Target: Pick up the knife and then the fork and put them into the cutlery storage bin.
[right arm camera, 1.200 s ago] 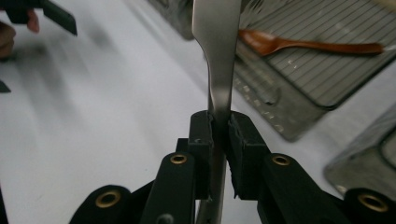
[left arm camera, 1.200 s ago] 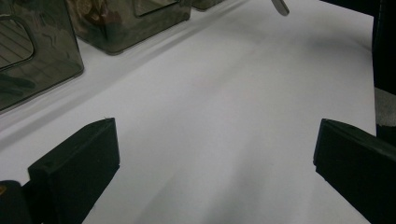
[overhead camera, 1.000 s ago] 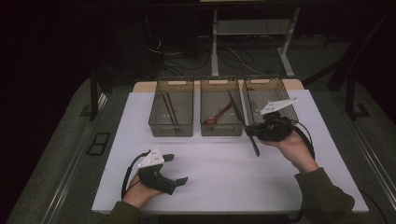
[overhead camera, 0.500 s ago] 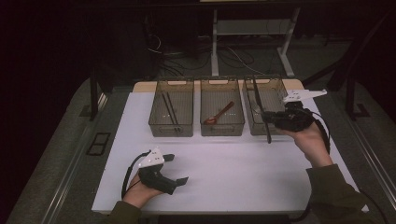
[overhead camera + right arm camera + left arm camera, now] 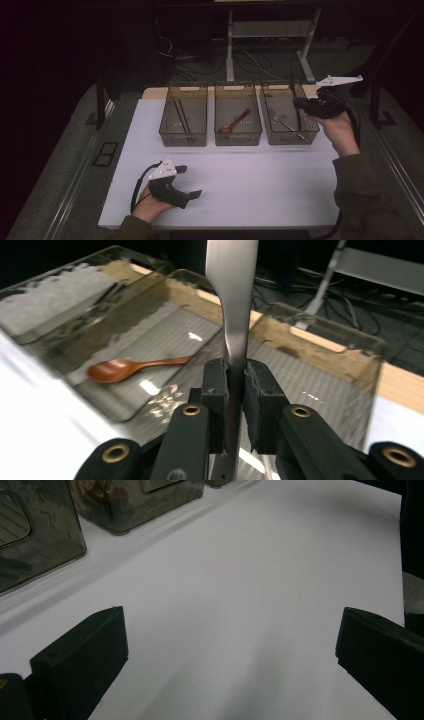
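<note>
Right gripper (image 5: 235, 385) clamps a metal knife (image 5: 232, 300) — above three clear bins (image 5: 236, 122); wooden spoon (image 5: 235, 121) inside. Left gripper (image 5: 230, 645) gapes empty — white tabletop (image 5: 260, 180), dark room.

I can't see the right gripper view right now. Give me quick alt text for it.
The right gripper has its jaws clamped on a flat metal utensil handle that stands straight up the middle of the view. Behind it sit clear plastic bins on the white table, one holding a brown wooden spoon.
</note>
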The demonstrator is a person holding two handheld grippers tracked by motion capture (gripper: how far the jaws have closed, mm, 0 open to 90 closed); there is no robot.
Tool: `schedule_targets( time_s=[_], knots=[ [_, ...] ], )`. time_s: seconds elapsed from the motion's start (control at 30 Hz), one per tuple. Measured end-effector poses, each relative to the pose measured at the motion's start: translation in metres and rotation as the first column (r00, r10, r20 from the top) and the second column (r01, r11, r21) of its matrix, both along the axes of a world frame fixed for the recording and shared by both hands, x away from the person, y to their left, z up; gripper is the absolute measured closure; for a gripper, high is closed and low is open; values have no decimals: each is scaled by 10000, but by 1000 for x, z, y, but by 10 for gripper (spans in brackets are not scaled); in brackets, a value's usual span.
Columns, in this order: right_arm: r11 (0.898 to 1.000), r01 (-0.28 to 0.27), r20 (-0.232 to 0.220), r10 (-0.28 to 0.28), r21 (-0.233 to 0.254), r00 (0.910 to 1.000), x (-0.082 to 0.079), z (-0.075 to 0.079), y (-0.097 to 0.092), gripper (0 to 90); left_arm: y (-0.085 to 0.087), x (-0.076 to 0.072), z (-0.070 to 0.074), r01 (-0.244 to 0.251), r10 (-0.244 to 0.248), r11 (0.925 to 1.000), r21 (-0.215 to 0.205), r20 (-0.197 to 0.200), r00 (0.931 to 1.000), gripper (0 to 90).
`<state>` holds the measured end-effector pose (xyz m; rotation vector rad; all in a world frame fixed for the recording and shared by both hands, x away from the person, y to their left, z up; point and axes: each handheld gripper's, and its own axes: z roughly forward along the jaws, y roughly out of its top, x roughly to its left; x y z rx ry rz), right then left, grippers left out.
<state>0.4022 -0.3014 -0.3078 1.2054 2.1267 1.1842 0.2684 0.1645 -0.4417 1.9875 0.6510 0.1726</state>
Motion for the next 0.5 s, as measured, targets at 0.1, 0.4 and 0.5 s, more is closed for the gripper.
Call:
schedule_targets(
  time_s=[0.1,0.4,0.5],
  knots=[
    [9995,264,-33,-265,-165,9996,12,-1,-3,790,0,0,0,8,-8,10000,13,-6,10000,0],
    [9942,864,-324,-886,-644,9955,38,-21,-10,791,0,0,0,7,-7,10000,-12,-4,10000,0],
    [9914,972,-481,-1017,-879,9937,44,-28,-12,791,0,-1,0,8,-8,10000,-15,-6,10000,0]
  ],
)
